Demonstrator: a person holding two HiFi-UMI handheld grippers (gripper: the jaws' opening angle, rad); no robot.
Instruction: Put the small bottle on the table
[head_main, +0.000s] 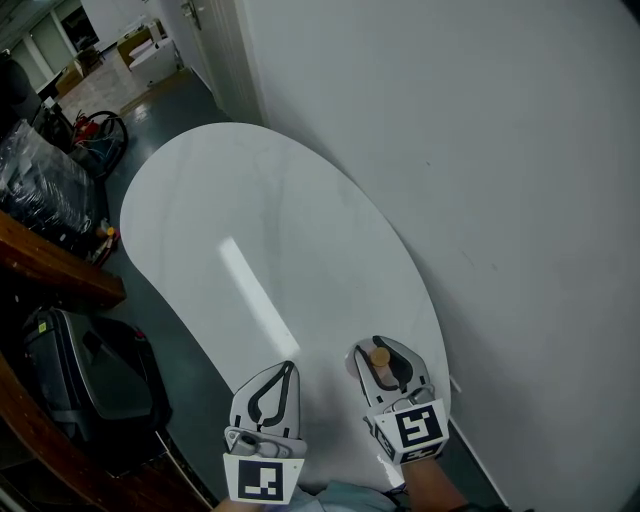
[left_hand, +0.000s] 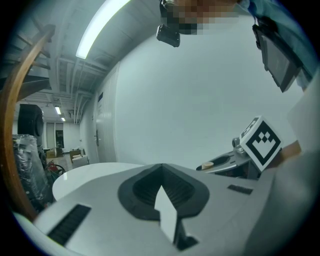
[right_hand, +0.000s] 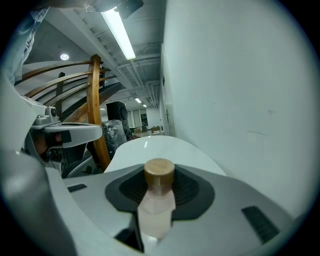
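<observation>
While the right gripper (head_main: 383, 352) at lower right clamps the small bottle (right_hand: 156, 210) by its mid-body, that bottle seems light, rigid and slippery.

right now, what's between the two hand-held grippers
Only bare table, in the head view, between the left hand-held gripper and the right hand-held gripper holding the small bottle.

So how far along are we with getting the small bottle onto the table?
Done: the right gripper is clamped on the small bottle. In hand: the bottle hangs over the white table's near end. Left: set it down and open the jaws. The left gripper is shut, empty.
</observation>
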